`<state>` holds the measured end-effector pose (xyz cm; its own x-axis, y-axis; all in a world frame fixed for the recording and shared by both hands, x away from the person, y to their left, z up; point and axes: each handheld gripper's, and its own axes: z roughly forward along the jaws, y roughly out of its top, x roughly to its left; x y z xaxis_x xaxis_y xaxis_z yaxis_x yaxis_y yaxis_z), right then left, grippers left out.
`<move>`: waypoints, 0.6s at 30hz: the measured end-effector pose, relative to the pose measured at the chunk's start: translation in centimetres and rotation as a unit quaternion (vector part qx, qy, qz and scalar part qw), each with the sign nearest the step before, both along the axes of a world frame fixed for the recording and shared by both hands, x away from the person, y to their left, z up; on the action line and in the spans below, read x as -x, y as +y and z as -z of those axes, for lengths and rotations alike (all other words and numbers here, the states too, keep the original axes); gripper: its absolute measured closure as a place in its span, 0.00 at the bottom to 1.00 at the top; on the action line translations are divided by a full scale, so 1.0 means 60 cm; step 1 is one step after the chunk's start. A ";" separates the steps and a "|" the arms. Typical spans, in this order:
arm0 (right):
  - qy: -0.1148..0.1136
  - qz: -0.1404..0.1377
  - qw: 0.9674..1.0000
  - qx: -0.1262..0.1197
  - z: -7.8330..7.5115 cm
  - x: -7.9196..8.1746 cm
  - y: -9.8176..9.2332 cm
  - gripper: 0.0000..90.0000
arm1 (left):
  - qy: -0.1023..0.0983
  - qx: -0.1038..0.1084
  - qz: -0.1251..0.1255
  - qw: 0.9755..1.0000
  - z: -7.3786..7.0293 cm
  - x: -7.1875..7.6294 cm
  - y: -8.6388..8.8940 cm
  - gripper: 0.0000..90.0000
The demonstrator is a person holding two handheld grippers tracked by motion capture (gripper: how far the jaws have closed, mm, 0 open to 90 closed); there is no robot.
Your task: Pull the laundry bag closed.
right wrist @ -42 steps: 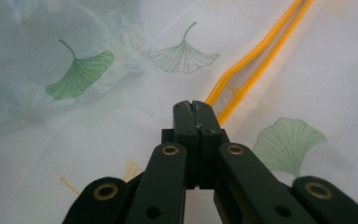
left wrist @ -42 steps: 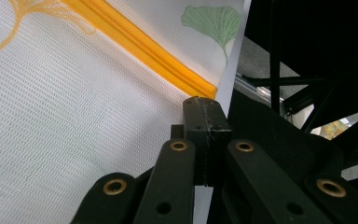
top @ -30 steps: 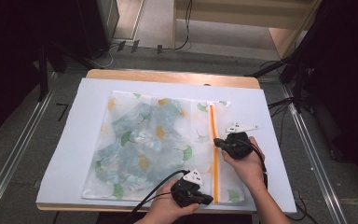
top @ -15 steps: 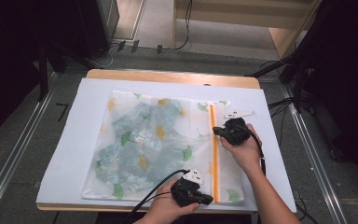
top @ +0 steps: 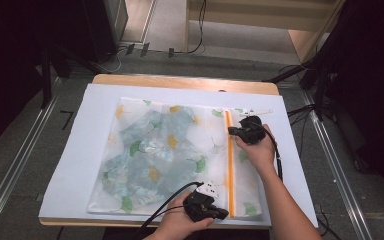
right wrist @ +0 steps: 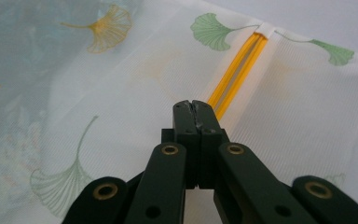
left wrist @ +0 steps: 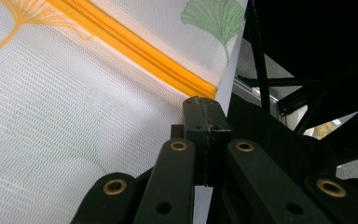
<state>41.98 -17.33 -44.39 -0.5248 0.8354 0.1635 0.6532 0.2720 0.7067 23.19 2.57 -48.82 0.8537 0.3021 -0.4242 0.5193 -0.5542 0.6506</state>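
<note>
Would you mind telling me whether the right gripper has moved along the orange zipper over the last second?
Yes. The right gripper has travelled up the orange zipper, away from the person and towards the mesh bag's far edge.

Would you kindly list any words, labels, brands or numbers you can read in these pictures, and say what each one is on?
None can be read. The mesh laundry bag bears ginkgo-leaf prints and an orange zipper, no lettering. The left gripper and right gripper show no markings.
</note>
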 end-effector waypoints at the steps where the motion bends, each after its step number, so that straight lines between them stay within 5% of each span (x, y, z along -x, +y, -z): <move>1: 0.002 -0.001 1.000 0.003 0.000 -0.004 0.001 1.00 | 0.000 0.000 0.000 1.000 0.000 0.000 0.000 1.00; 18: 0.022 0.027 0.999 0.007 0.018 -0.066 0.012 1.00 | 0.008 0.000 -0.003 1.000 0.000 -0.001 0.000 1.00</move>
